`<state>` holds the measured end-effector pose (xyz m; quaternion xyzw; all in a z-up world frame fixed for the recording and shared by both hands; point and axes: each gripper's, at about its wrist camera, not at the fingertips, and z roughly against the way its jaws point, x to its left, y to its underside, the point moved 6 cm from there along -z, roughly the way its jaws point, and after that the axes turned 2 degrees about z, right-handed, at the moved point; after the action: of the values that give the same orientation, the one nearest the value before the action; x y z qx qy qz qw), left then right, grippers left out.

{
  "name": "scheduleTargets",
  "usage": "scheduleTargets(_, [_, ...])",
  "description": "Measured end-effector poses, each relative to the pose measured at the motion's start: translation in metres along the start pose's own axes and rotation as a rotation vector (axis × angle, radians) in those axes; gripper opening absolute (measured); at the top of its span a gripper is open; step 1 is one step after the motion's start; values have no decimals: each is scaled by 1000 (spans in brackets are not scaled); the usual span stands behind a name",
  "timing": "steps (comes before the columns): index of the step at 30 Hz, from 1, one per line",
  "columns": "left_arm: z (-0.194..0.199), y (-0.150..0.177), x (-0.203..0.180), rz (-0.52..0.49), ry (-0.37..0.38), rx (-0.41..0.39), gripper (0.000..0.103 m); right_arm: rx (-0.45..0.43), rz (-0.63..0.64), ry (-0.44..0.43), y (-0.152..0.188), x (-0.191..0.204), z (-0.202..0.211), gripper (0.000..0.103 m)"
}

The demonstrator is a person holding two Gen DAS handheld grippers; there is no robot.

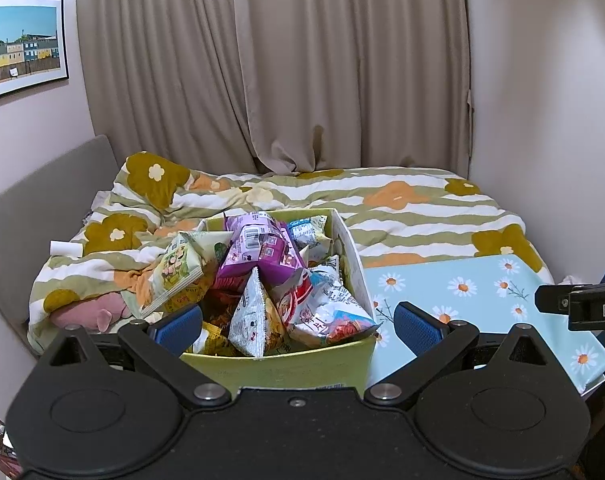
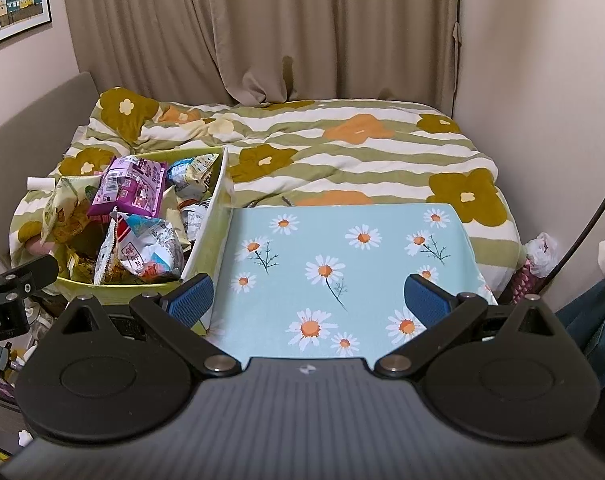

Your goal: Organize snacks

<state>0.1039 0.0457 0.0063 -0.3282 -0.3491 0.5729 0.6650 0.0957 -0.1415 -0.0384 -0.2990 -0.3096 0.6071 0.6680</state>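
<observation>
A green box (image 1: 286, 364) heaped with snack packets sits on a bed covered by a flowered quilt (image 1: 402, 208), a purple packet (image 1: 258, 248) on top of the pile. Just beside the box lies a pale blue daisy-print board (image 2: 342, 264). The left claw (image 1: 298, 324) hangs wide over the box's near edge; the right claw (image 2: 308, 296) spreads wide above the board, both empty.

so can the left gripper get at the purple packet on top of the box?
Probably yes. The left gripper is open, facing the green box, and the purple packet sits atop the pile with nothing covering it.
</observation>
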Motion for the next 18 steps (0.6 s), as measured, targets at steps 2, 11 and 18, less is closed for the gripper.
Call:
scheduleTargets(2, [1,0,1,3,4,-3,103,-1,0,0,0,0,0,103])
scheduleTargets(11, [2,0,3,11,1,-4,103,0,1,1,0,0,0,103])
scheduleTargets(18, [3,-1,2,9,-2,-7,103,0,0,0,-1,2,0,103])
